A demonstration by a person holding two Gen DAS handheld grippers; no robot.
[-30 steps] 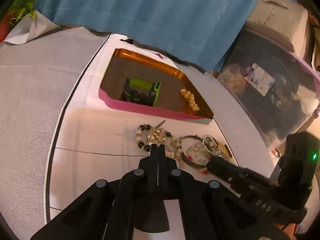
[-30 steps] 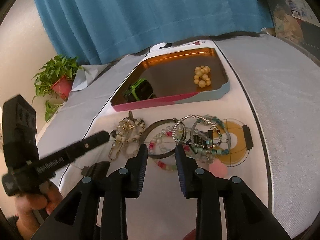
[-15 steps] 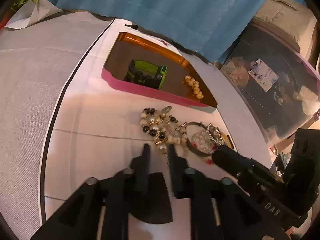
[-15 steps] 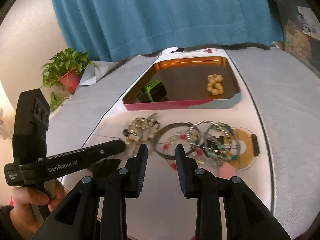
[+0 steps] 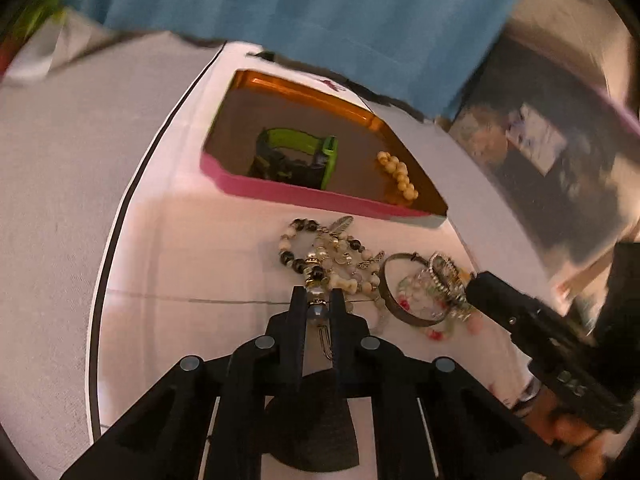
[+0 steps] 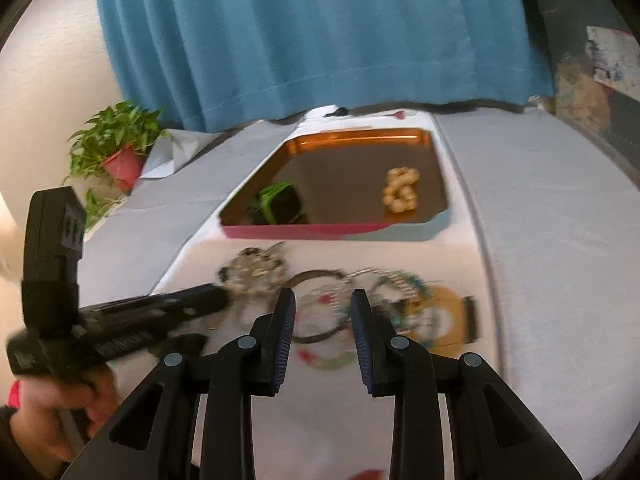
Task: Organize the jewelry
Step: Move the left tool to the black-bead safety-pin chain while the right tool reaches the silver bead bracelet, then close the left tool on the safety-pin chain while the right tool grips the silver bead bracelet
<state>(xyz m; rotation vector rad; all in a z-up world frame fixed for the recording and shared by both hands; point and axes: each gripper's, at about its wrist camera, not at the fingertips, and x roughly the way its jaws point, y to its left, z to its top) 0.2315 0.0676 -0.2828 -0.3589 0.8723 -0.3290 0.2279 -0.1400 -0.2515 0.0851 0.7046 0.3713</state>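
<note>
The left gripper [image 5: 318, 306] has just been closing its jaws on the black-and-cream charm bracelet [image 5: 320, 256] lying before the tray [image 5: 320, 196]; lifting it trayward seems next. The right gripper [image 6: 323, 312] is hovering narrowly parted, empty, over the bangle [image 6: 316, 308].

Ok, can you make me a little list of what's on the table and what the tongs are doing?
tray: pink-edged tray at the far end of the white cloth
in tray: green and black watch; cream bead bracelet
on cloth: black and cream beaded bracelet, metal bangle, more bead strings in a heap beside them
left tongs: have just been closing, pinched on a bead of the black and cream beaded bracelet
right tongs: open, nothing between them, over the heap
</note>
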